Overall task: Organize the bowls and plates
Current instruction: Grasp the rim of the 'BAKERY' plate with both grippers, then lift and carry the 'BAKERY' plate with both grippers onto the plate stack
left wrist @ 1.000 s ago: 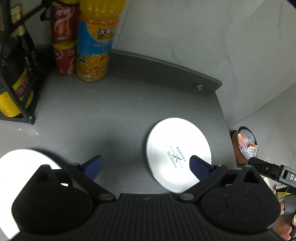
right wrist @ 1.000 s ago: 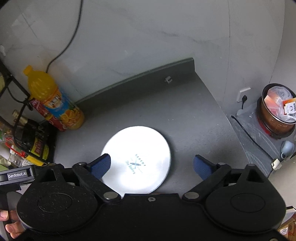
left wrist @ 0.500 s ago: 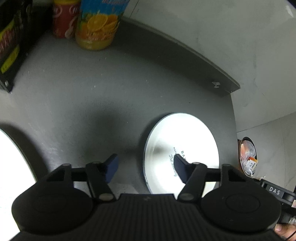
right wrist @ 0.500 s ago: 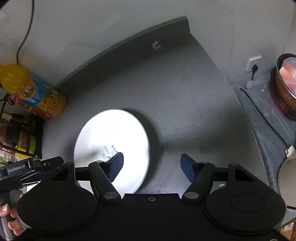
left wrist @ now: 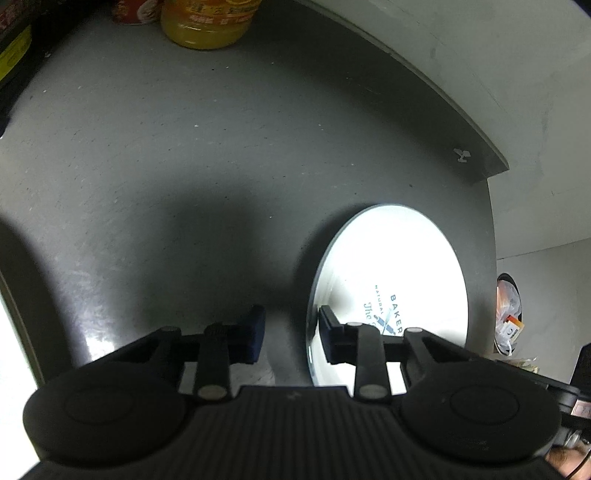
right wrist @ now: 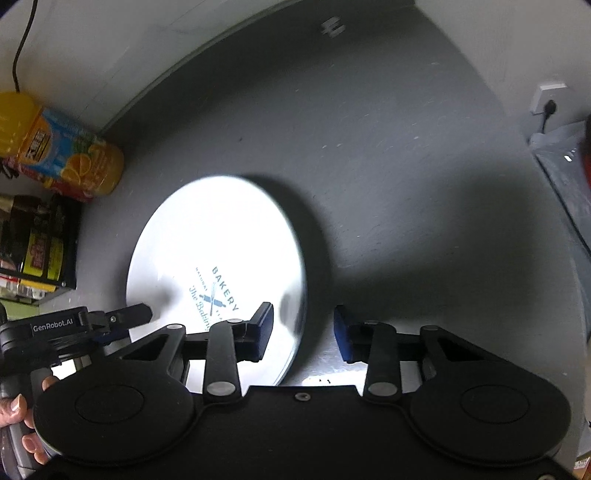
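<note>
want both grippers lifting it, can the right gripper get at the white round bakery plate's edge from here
Probably yes: the right gripper already straddles the white round bakery plate rim, jaws closing, with bare dark grey countertop beside it and nothing blocking.

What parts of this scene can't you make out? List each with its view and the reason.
- Plate, left wrist view: near rim hidden by the left gripper, whose jaws are closing astride the rim.
- Plate lettering, right wrist view: lower words covered by the right gripper.
- Orange juice bottle, left wrist view: top cut off by the frame edge.
</note>
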{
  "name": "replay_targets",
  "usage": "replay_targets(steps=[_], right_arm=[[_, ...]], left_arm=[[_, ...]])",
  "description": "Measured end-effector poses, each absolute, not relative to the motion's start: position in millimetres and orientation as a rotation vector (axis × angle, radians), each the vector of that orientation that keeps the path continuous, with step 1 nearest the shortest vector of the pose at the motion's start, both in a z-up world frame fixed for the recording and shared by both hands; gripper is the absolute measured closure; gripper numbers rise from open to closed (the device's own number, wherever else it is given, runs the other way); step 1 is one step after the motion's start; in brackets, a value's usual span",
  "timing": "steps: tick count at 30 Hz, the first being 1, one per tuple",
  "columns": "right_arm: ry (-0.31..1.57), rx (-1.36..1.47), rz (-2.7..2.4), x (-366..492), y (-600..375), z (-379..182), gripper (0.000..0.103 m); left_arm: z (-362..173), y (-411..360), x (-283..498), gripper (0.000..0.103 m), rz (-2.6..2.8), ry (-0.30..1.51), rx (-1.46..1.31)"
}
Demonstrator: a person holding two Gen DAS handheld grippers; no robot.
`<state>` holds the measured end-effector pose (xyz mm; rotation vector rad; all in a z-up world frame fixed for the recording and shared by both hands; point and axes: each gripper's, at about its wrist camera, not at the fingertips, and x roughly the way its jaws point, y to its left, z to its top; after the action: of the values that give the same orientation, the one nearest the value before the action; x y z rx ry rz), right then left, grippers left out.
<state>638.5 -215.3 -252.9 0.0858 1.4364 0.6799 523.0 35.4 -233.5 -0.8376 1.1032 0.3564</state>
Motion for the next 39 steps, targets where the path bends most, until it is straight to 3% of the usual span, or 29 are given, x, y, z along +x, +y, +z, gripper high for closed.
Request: replay_targets(steps=[9,15,19,39], right_arm=[[1.423,0.081,0.71,639,-209,-252,0.073],[1.436,0.13,0.699,642,-219,-254,0.078],[1.432,0.147,0.674,645,-225,-258,0.091],[1.264,0.088,0.767,634,-227,-205,0.093]], left_arm=[[-238,37,525,0.078,0.317,1.094,-0.889],[-242,37,525,0.094,0.3,1.091,-0.896],[-244,42,520,0.095,0.304,1.075,-0.94],[-202,50,513,0.097,0.261,0.995,-0.891]])
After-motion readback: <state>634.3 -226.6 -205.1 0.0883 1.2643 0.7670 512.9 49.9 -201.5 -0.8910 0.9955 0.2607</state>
